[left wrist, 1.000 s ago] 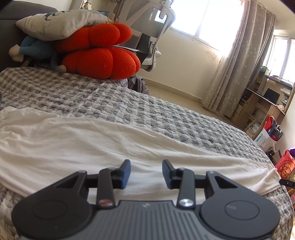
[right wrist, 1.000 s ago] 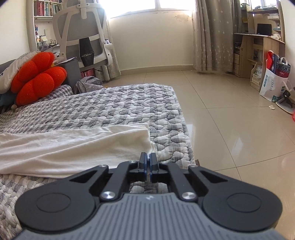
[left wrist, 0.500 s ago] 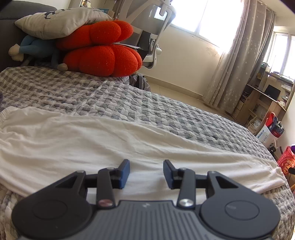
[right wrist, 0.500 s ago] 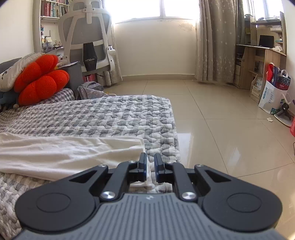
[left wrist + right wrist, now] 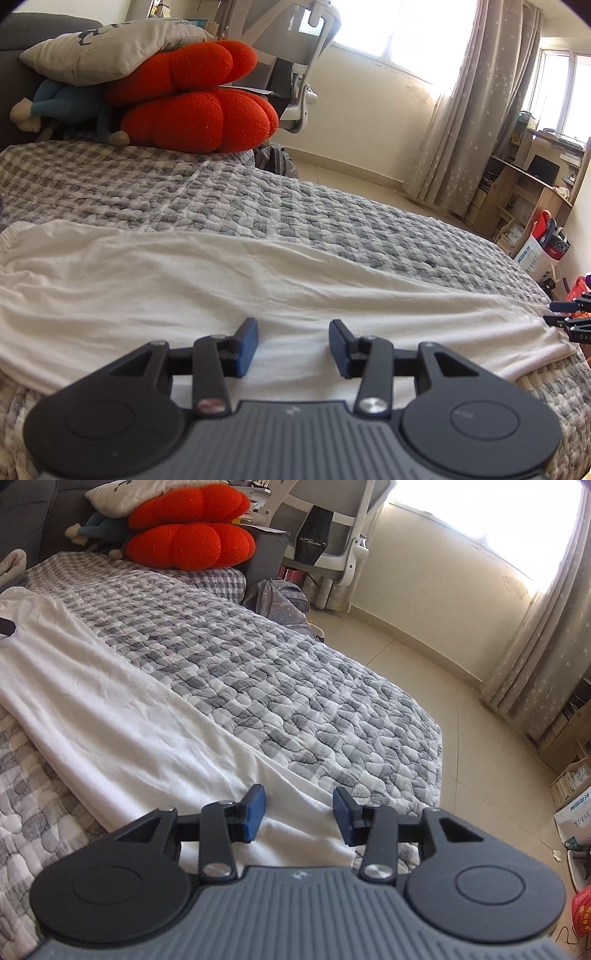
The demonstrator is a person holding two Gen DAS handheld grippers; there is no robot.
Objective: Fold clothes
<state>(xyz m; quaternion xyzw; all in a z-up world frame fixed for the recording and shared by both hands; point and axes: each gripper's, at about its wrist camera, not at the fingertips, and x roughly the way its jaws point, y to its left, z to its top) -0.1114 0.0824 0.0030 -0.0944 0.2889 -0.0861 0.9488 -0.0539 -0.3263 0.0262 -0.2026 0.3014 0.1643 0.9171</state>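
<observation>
A long white garment (image 5: 184, 280) lies flat across the grey checked quilt (image 5: 332, 218), folded into a band. My left gripper (image 5: 293, 332) hovers low over its near edge, open, with nothing pinched between the blue pads. In the right wrist view the same garment (image 5: 110, 716) runs from the far left to its end just under my right gripper (image 5: 299, 801). The right jaws are opening, and the cloth lies beneath them, not pressed by the pads. The right gripper's black tips (image 5: 569, 317) also show at the garment's right end.
Red cushions (image 5: 192, 107), a grey pillow (image 5: 110, 48) and a plush toy (image 5: 55, 107) are piled at the head of the bed. Beyond the bed's far edge are an office chair (image 5: 332, 528), a backpack (image 5: 277, 602), tiled floor (image 5: 461, 760), a desk (image 5: 532, 184) and bags (image 5: 543, 247).
My right gripper went from shut on the garment's corner to open, letting it go, and it rolled and swung toward the bed. The left gripper stayed put.
</observation>
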